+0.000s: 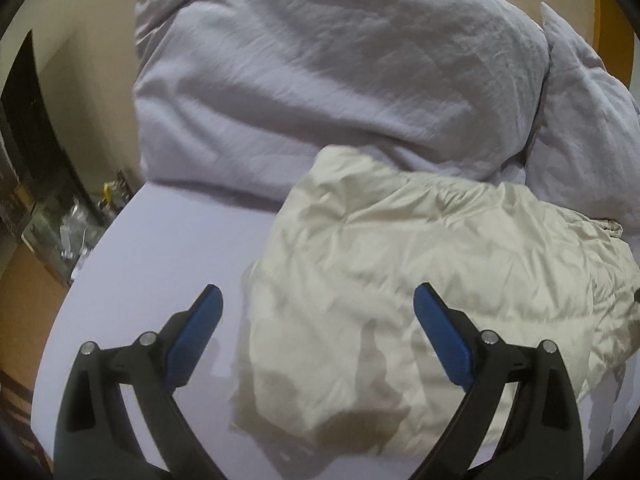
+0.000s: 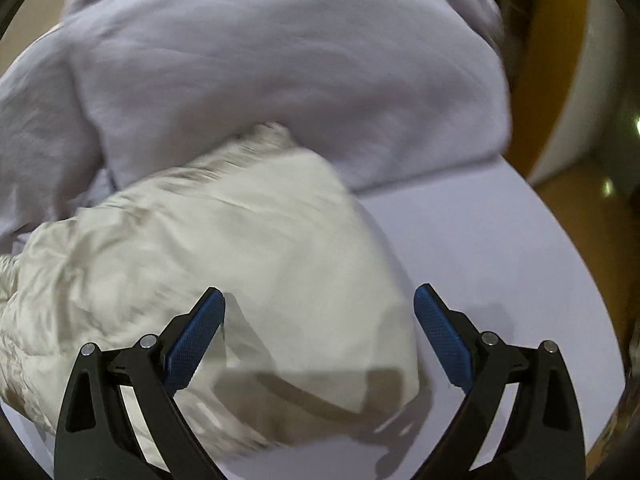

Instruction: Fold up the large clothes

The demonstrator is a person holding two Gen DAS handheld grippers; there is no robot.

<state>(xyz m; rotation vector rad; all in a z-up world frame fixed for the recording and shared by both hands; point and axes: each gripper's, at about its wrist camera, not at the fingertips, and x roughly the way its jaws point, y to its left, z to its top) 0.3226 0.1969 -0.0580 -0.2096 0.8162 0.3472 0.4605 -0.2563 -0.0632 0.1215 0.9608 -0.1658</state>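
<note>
A cream, crinkled garment (image 1: 420,272) lies bunched on a pale lilac bed sheet (image 1: 168,248). My left gripper (image 1: 318,300) hovers open just above the garment's near left edge, nothing between its blue pads. In the right wrist view the same cream garment (image 2: 224,264) fills the lower left, blurred by motion. My right gripper (image 2: 320,300) stands open over the garment's near right edge, holding nothing. Shadows of the fingers fall on the cloth below both grippers.
A big lilac duvet (image 1: 320,72) is heaped behind the garment, and it shows as a lilac duvet (image 2: 280,60) in the right wrist view too. Clutter on the floor (image 1: 68,220) lies left of the bed. A wooden floor (image 2: 580,208) lies right of the bed sheet (image 2: 500,248).
</note>
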